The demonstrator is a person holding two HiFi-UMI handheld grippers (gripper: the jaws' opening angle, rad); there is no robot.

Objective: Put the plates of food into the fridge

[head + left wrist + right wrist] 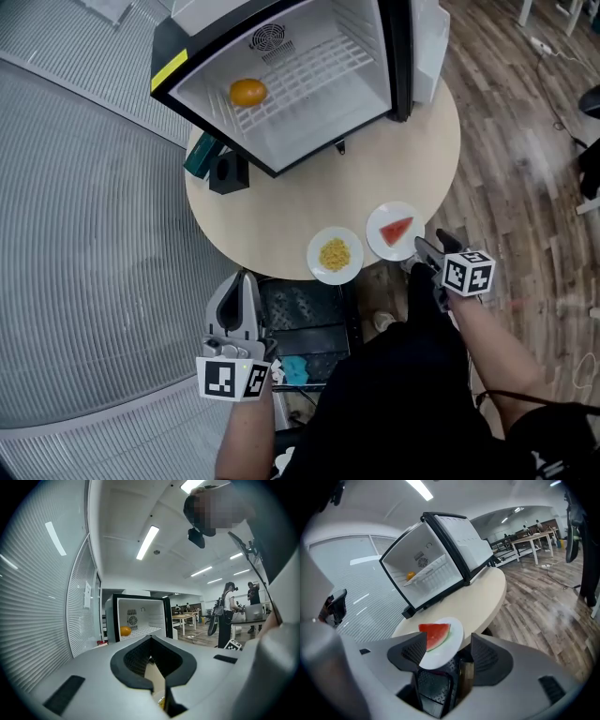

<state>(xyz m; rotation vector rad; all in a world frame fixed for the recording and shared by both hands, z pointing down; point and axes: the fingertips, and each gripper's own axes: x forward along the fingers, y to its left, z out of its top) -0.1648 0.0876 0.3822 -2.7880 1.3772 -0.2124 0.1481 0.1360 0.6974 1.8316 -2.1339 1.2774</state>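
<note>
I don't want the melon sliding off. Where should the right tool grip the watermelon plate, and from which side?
I'd pinch the bare near rim of the watermelon plate, coming in level from the table edge, where the open right tool faces it. The plate lies flat and the slice sits to one side, leaving that rim free.

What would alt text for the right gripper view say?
An open hand-held gripper faces a white plate holding a watermelon slice at the edge of the round table. Behind stands an open fridge with an orange inside.
</note>
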